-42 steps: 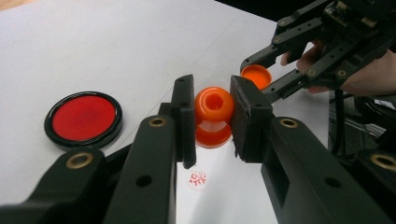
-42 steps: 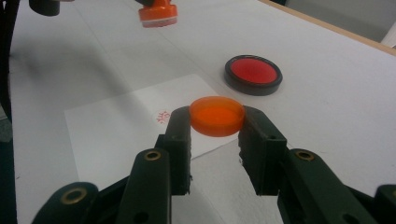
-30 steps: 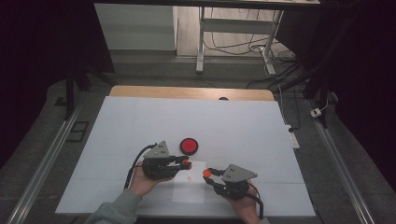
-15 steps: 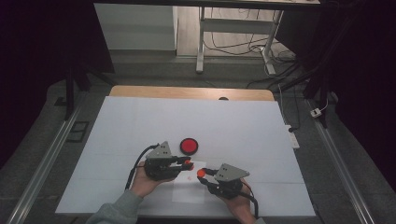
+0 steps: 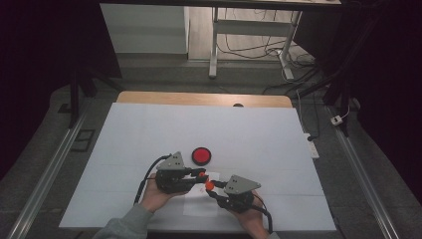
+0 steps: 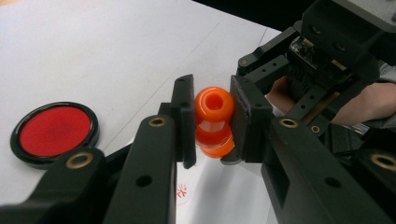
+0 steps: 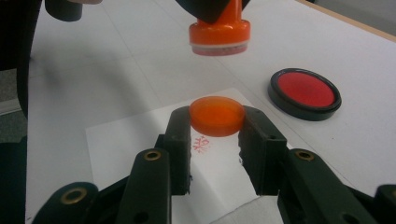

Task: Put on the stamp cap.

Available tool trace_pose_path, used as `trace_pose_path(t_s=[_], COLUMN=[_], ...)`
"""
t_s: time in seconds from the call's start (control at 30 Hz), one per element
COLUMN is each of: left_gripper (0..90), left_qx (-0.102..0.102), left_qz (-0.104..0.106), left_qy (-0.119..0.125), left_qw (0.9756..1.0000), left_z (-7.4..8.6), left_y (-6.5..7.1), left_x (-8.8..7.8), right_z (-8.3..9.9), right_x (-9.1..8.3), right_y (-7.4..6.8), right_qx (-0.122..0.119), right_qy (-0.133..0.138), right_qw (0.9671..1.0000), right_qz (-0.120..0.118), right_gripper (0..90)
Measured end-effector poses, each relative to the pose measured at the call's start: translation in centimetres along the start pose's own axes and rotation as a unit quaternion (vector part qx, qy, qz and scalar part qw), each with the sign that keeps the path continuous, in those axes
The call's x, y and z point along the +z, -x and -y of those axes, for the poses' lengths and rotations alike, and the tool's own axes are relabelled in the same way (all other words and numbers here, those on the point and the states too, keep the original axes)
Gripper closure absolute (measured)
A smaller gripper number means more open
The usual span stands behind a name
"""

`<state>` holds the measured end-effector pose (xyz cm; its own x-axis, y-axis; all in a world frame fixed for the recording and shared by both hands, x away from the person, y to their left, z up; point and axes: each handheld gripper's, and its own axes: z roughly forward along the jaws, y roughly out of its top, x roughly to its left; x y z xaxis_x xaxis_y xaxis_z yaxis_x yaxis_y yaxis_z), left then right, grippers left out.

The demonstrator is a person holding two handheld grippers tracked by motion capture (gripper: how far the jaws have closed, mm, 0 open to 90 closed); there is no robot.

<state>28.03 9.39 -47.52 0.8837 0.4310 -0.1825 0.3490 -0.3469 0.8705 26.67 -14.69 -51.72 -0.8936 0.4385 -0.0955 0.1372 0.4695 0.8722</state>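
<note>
**A:** What do I have in hand right now?

**B:** My right tool (image 7: pixel 217 122), nearest me, pinches the orange cap (image 7: pixel 216 115) by its rim, flat and open side up as far as I can tell. It hangs over the white paper (image 7: pixel 140 140), which already carries a small red print (image 7: pixel 201 143).

**A:** And the stamp?

**B:** Just beyond and above the cap, my left tool (image 6: pixel 212 122) clamps the orange stamp (image 6: pixel 214 121) around its knobbed handle, its face pointing down toward the cap.

**A:** So capping it is the step?

**B:** That is my reading. To do it well I line the cap squarely under the stamp face, keep both level, and bring them together straight, not at a slant, or the rim may catch. I keep both pinches firm, since the cap is shallow and could pop out sideways.

**A:** Anything farther off to mind?

**B:** The red ink pad (image 5: pixel 201 156) lies open on the desk (image 5: pixel 149 124) beyond the paper, well clear of my tools.
</note>
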Motion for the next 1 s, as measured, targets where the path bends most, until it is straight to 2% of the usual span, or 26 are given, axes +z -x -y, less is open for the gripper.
trace_pose_path(t_s=[0.33, 0.57, 1.0], left_gripper=[71.7, 71.7, 71.7], left_qx=[0.005, 0.008, 0.009], left_qz=[0.011, 0.011, 0.011], left_qy=[-0.012, -0.018, -0.023], left_qw=[0.9999, 0.9997, 0.9996], left_z=[0.1, 0.1, 0.2], left_y=[0.4, 0.5, 0.5], left_x=[1.0, 1.2, 1.5], right_z=[-0.1, -0.2, -0.2], right_x=[0.1, -0.2, -0.4], right_y=[-0.3, -0.2, -0.1], right_qx=[0.006, 0.011, 0.018], right_qy=[0.006, 0.011, 0.018], right_qw=[1.0000, 0.9999, 0.9997], right_qz=[-0.004, 0.004, 0.003], right_gripper=[64.2, 64.2, 64.2])
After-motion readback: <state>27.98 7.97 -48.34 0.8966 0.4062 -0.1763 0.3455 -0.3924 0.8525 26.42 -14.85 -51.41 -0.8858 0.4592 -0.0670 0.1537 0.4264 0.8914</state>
